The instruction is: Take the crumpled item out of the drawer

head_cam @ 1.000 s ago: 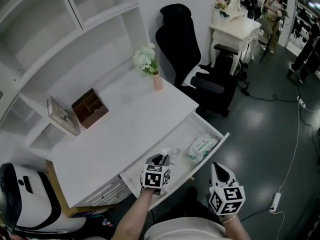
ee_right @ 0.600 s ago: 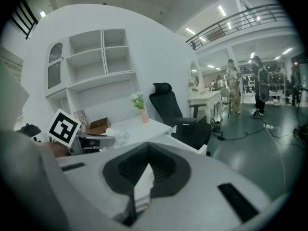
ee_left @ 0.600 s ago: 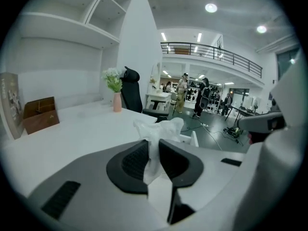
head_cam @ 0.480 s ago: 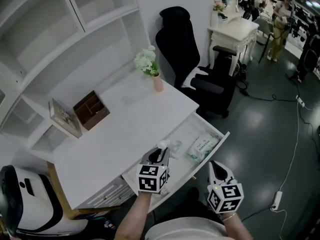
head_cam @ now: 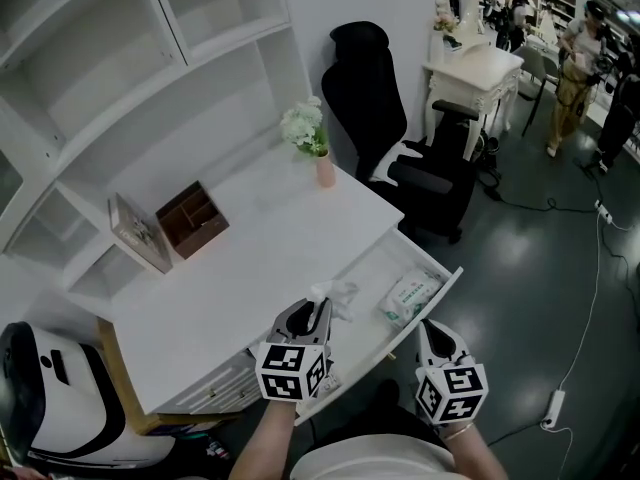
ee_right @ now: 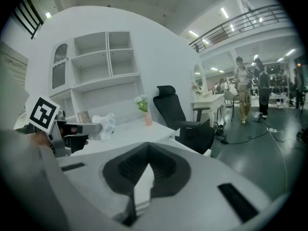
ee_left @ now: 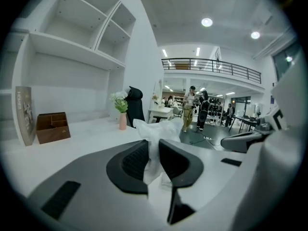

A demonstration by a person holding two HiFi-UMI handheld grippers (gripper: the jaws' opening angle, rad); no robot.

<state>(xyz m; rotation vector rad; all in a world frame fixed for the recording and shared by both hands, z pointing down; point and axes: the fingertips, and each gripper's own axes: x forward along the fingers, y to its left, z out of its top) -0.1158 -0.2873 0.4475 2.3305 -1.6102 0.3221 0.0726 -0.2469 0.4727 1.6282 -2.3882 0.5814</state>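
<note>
Right gripper (head_cam: 432, 330): jaws together, empty, by the drawer front. Left gripper (head_cam: 318, 313): jaws pinched on the crumpled item (head_cam: 335, 293), held above the open drawer (head_cam: 372, 268), apparently clear of it. Extraction looks done; setting down is left. Pack (head_cam: 410, 296) lies inside.

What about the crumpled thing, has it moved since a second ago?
Yes. Pinched in the left gripper, the crumpled thing has risen out of the drawer toward the camera, and now shows against the desk edge.
</note>
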